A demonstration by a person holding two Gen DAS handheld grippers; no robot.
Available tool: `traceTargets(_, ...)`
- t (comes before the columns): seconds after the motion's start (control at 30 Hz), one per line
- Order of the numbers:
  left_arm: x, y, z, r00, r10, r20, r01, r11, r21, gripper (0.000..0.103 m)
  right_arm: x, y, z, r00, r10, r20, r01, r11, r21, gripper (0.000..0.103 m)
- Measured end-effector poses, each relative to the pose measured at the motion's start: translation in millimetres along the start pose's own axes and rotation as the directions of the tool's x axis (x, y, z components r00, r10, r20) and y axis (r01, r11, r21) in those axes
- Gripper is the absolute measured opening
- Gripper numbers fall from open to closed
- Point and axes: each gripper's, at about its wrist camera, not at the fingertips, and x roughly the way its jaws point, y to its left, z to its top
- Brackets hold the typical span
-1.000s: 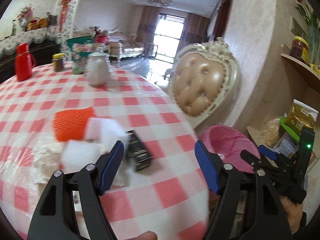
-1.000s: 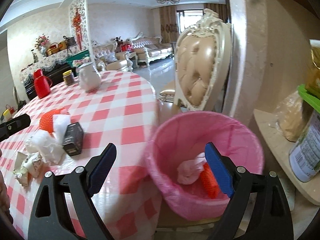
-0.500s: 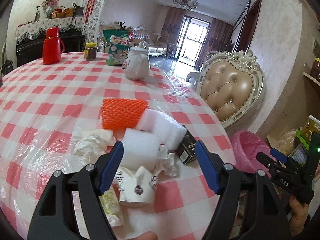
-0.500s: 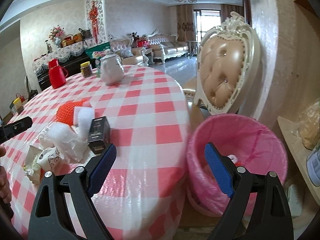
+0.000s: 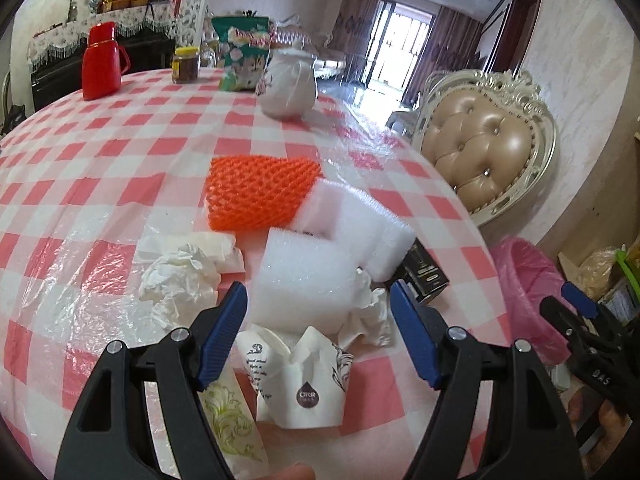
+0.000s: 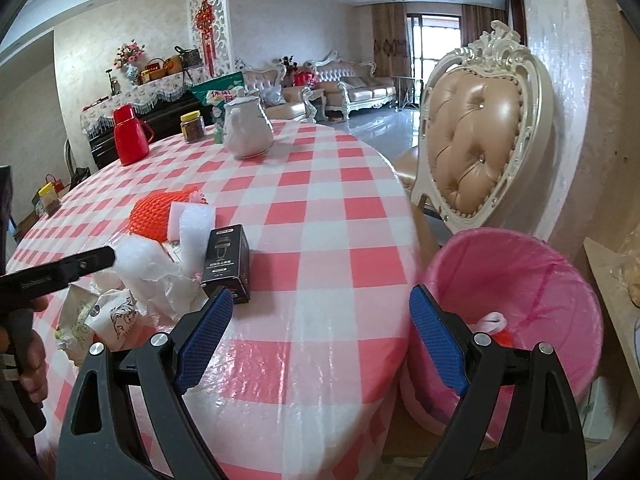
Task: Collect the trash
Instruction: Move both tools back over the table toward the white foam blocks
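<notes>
Left gripper point(image 5: 318, 328) is spread wide with nothing in it. Crumpled white tissue point(image 5: 180, 280) sits just outside its left finger, a white foam block point(image 5: 300, 280) sits between the tips, and a crushed white paper cup point(image 5: 304, 380) lies nearer the palm. Right gripper point(image 6: 320, 336) is wide open too, empty: small black box point(image 6: 226, 264) just past its left finger, pink-lined trash bin point(image 6: 520, 280) behind its right one.
</notes>
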Motion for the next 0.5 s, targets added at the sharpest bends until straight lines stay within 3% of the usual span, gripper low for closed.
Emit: traceTargets(0.5, 35.5, 2.2, 3.8, 0.995, 0.036, -0.094, -0.032, 0.998, 0.046, 0.071, 22.2, 22.4, 13.8, 0.999, 0.052, -0.011, -0.052, 0.998, -0.025, 0.085)
